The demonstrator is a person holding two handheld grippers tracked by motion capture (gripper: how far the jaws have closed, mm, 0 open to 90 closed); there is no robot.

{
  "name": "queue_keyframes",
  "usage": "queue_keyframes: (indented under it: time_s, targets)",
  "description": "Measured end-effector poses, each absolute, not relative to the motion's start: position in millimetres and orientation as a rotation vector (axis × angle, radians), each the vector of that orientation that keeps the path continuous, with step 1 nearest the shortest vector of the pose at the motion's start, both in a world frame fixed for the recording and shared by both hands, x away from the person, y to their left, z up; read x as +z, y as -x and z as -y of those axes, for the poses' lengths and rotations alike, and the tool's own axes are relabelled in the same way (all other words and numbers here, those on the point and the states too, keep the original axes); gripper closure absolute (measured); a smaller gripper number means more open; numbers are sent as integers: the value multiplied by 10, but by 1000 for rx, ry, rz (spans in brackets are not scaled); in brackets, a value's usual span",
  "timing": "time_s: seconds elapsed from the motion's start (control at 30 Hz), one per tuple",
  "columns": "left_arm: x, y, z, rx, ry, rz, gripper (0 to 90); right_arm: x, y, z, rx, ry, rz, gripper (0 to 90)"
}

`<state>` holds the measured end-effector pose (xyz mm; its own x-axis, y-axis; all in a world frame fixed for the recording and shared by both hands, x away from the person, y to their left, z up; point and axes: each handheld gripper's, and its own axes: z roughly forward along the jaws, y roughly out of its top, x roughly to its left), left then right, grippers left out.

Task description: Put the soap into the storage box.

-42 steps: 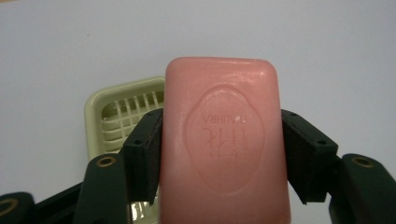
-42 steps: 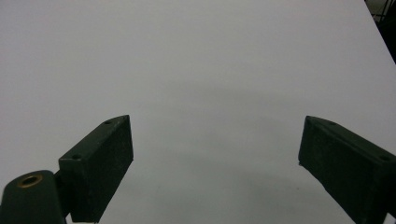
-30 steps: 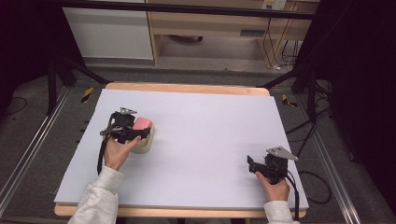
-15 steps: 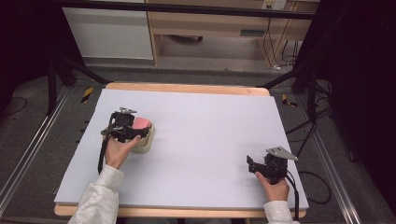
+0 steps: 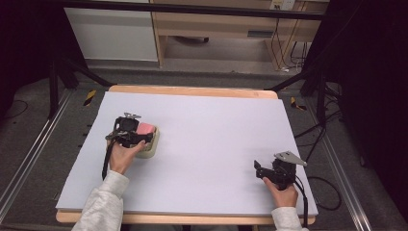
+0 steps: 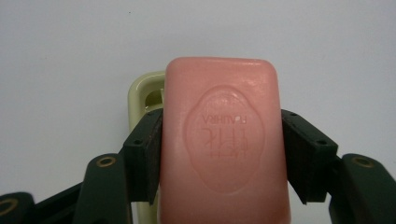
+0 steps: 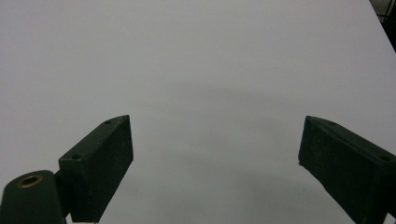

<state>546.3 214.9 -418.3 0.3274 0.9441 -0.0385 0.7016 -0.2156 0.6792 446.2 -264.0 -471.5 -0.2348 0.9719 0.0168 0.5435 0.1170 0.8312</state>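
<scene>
Left gripper (image 6: 222, 154) jaws pinching the pink soap bar (image 6: 223, 140) by its sides, over the cream soap dish (image 5: 150, 144) at left-centre of the high view; right gripper (image 7: 212, 163) jaws spread wide over bare tabletop (image 5: 216, 125), lower right.

Left gripper (image 5: 137, 137) clamped tight; right gripper (image 5: 262, 169) gapes wide.

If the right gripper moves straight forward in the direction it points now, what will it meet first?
Probably nothing: ahead of the open right gripper lies only the bare pale grey table sheet. The way looks free as far as its own view shows.
</scene>
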Motion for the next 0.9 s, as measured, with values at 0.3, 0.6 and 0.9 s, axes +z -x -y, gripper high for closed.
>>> queue_keyframes:
  time_s: [0.3,0.6,0.9]
  targets:
    - [-4266,-5486,-2173,513,-1991,-1464,373,-4718,-4467,2638,1000,-1469,-1846,104]
    - [-4322,-5499,-2176,506,-1996,-1474,374,-4719,-4467,2638,998,-1470,-1848,104]
    - [-4381,-5510,-2177,502,-1996,-1484,374,-4720,-4466,2633,998,-1472,-1847,104]
